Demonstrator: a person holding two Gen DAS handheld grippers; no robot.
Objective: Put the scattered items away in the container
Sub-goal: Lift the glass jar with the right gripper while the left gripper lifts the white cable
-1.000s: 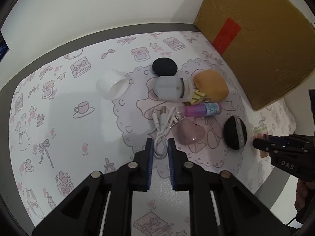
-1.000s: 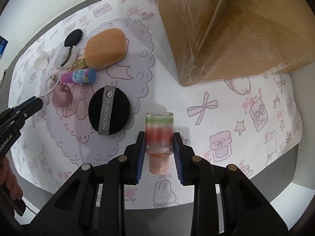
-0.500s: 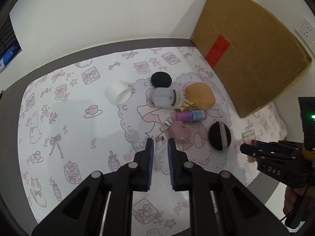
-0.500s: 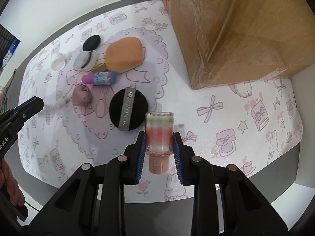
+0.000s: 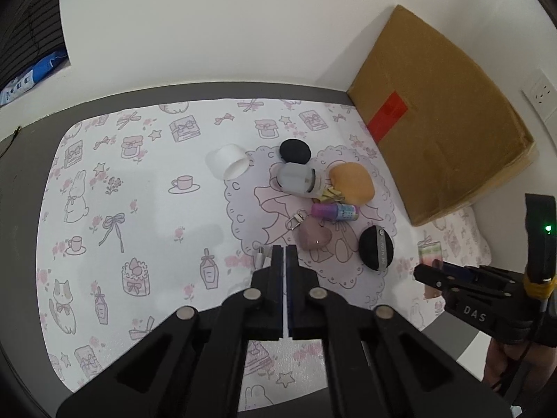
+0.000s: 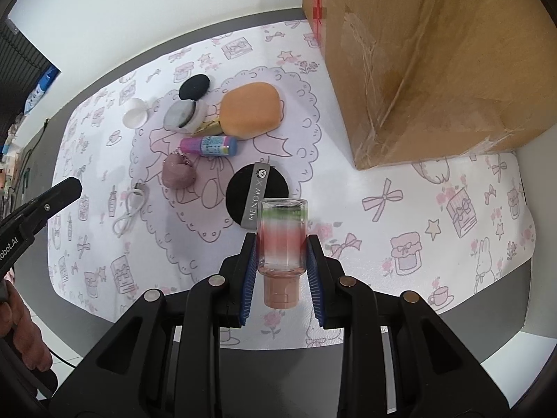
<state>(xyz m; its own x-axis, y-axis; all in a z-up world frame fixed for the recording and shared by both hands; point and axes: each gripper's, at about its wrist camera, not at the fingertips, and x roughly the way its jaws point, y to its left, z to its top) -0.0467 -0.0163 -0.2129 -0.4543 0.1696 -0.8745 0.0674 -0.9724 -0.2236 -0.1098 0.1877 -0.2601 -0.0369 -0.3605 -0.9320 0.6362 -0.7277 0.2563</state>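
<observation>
My right gripper [image 6: 281, 238] is shut on a small clear bottle [image 6: 280, 261] with green, red and white layers and a pink cap, held above the patterned mat [image 6: 400, 216]. The cardboard box [image 6: 435, 69] stands just beyond it to the right. My left gripper [image 5: 284, 252] is shut with nothing visible between its fingers, raised over the mat. The white cable [image 6: 128, 209] lies loose on the mat below it. A black puff [image 6: 257, 191], pink heart keychain [image 6: 177, 174], pink-blue tube [image 6: 209, 146] and orange sponge [image 6: 250, 109] lie clustered in the middle.
A grey-white compact [image 6: 182, 115], a small black pad [image 6: 195, 85], gold clips [image 6: 209, 127] and a white cap [image 6: 135, 116] lie at the far side of the cluster. A white wall runs behind the table. A hand [image 6: 21, 334] holds the left gripper's handle.
Both grippers have risen and drawn back from the mat. The left jaws have closed and the cable stays on the mat. The right gripper still holds the bottle.
</observation>
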